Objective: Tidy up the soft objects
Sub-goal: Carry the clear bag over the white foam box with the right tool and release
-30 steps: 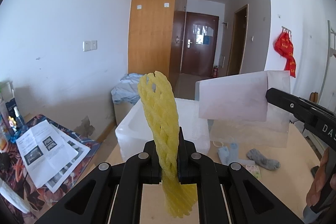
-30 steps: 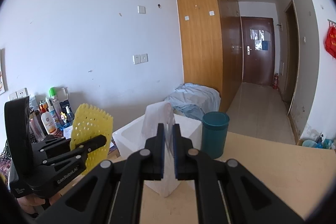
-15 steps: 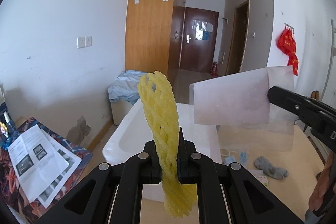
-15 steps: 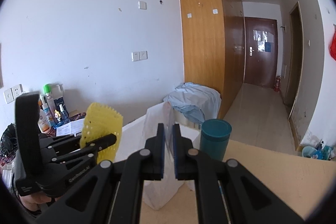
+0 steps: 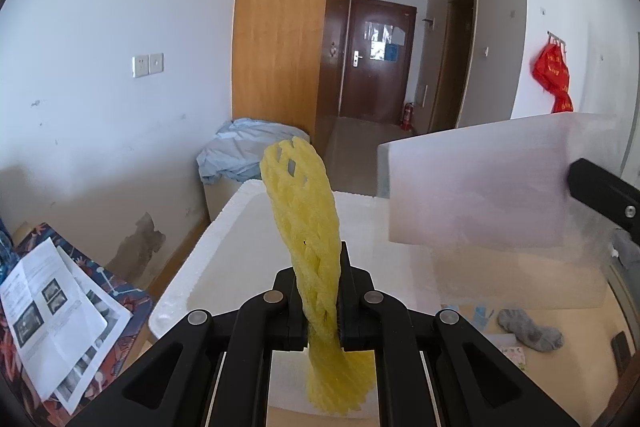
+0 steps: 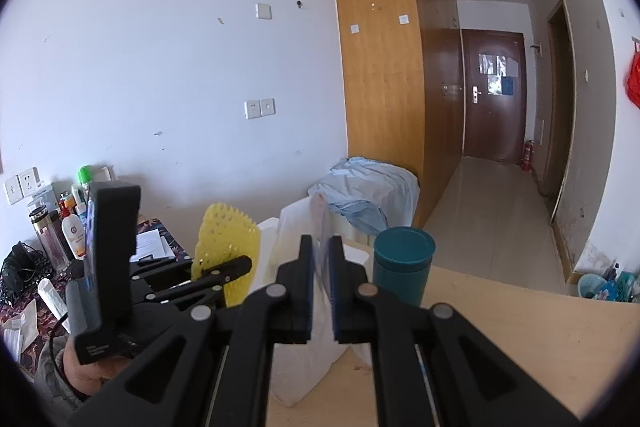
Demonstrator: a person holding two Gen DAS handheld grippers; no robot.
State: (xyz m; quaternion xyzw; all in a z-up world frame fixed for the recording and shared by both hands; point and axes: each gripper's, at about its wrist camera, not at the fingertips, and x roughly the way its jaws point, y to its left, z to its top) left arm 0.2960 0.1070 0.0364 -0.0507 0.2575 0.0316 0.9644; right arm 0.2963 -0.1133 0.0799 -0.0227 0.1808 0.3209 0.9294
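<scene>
Left gripper [image 5: 322,301]: pinching yellow foam net sleeve [image 5: 308,227]
Right gripper [image 6: 320,291]: pinching translucent white foam sheet [image 6: 316,347]
Both: above white polystyrene box [image 5: 208,259]

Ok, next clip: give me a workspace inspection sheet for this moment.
Surface: light wooden table, mostly bare.
Job's things: yellow foam net and white foam sheet held above the white foam box.
Clutter: grey sock, teal cup, papers, bottles.
Grippers: left gripper shut on the net; right gripper shut on the sheet.
Cables: black cords at far left.
Surroundings: wooden wardrobe, hallway door.
</scene>
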